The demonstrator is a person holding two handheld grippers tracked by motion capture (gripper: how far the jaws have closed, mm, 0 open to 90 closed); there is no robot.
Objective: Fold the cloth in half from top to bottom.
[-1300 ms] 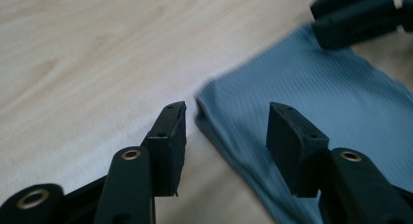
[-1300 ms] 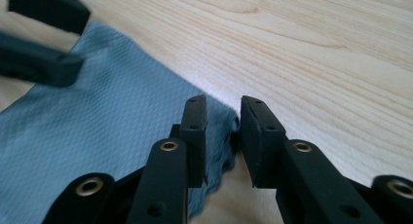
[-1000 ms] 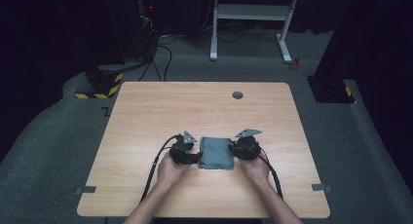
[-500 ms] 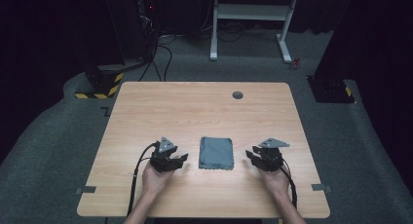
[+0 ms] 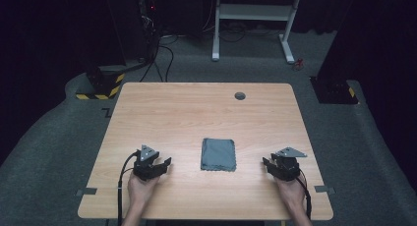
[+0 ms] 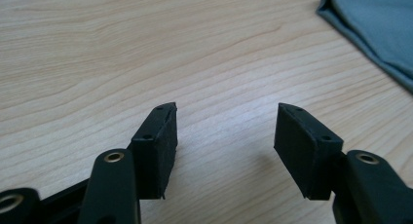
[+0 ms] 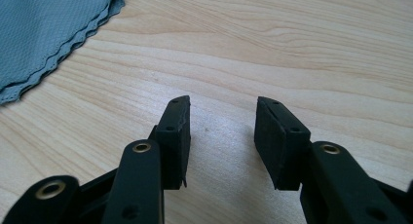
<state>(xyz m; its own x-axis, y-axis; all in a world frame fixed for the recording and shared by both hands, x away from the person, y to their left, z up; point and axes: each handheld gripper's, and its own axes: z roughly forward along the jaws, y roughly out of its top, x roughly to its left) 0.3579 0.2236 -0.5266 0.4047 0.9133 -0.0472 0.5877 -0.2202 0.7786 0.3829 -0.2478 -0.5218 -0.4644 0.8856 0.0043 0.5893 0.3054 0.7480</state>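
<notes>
A folded grey cloth (image 5: 218, 154) lies flat on the wooden table (image 5: 196, 113), a little toward the near side. My left gripper (image 5: 166, 163) rests to its left with jaws pointing at it, a clear gap between them. My right gripper (image 5: 266, 163) sits to its right, also apart from it. In the left gripper view the left gripper (image 6: 226, 121) is open over bare wood, the cloth (image 6: 380, 24) at upper right. In the right gripper view the right gripper (image 7: 223, 117) is open, the cloth (image 7: 44, 29) at upper left. Both pairs of jaws have just been opening, with nothing between them.
A small dark round hole (image 5: 240, 96) sits near the table's far edge. Grey tape tabs (image 5: 86, 191) mark the near corners. Beyond the table stand a white desk frame (image 5: 253, 12) and a black-and-yellow base (image 5: 101, 86) on the floor.
Both hands have drawn outward from the cloth's two sides, left hand leftward and right hand rightward. The cloth stays flat where it was.
</notes>
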